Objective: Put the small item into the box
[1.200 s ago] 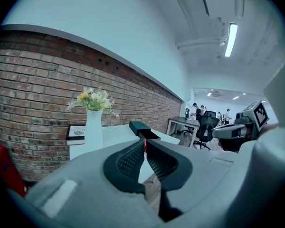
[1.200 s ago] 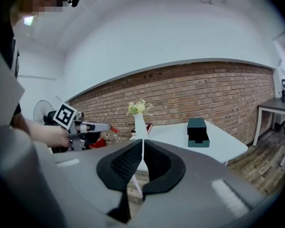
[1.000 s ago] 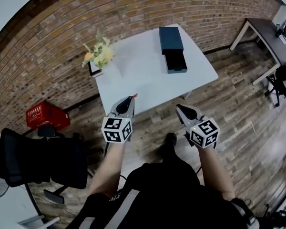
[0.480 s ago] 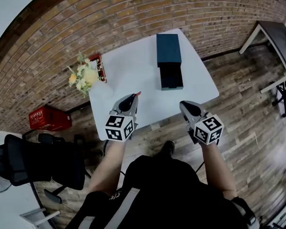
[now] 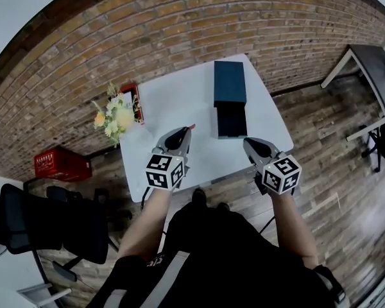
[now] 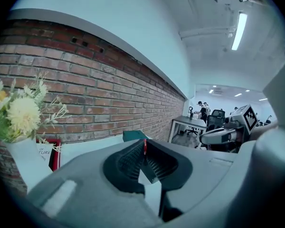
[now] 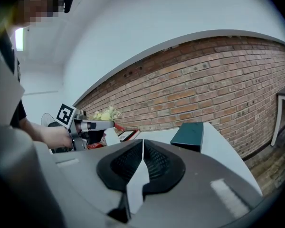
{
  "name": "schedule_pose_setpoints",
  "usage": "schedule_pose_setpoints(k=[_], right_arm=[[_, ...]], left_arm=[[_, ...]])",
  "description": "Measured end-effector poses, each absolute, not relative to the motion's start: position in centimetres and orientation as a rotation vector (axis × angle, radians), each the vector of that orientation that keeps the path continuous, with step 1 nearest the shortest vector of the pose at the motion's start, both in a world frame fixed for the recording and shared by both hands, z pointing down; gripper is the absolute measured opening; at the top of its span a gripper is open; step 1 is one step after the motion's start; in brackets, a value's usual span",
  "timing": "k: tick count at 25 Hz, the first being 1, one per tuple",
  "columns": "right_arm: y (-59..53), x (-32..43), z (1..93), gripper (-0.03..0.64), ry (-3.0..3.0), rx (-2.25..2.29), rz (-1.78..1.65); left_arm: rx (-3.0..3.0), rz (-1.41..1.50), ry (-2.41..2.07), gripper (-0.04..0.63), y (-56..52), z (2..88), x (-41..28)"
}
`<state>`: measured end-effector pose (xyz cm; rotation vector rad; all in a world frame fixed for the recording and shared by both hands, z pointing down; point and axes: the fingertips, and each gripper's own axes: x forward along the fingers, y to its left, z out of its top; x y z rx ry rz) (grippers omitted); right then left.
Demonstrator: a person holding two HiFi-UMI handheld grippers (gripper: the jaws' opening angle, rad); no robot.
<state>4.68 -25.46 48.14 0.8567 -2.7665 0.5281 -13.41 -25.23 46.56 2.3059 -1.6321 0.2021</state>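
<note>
A dark teal box lies on the white table (image 5: 173,101), its lid (image 5: 230,82) at the back and the open lower part (image 5: 231,120) in front of it. My left gripper (image 5: 187,131) hovers over the table's front edge, left of the box, shut on a small thin red item (image 5: 192,127). In the left gripper view the red item (image 6: 144,146) sticks up between the closed tips (image 6: 144,150), with the box (image 6: 133,135) beyond. My right gripper (image 5: 246,142) is shut and empty near the front edge, below the box. The right gripper view shows its tips (image 7: 142,144) closed and the box (image 7: 190,135) ahead.
A vase of flowers (image 5: 114,115) and a red picture frame (image 5: 135,99) stand on the table's left side. On the floor at left are a red crate (image 5: 61,165) and a black chair (image 5: 45,226). Another table (image 5: 372,69) stands far right.
Both grippers have come forward, from over the floor to over the table's front edge, nearer the box. The left one still grips the red item.
</note>
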Motion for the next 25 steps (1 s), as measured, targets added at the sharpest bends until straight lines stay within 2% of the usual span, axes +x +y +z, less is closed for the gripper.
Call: schedule_pose_setpoints(k=[12, 25], right_arm=[[-30.0, 0.1, 47.3, 0.008, -2.721, 0.929, 0.516], [-36.6, 3.8, 50.1, 0.006, -2.736, 0.956, 0.671]], left_arm=[[2.427, 0.167, -1.456, 0.018, -31.5, 46.5, -15.0], [2.344, 0.251, -1.4, 0.018, -37.4, 50.2, -11.4]])
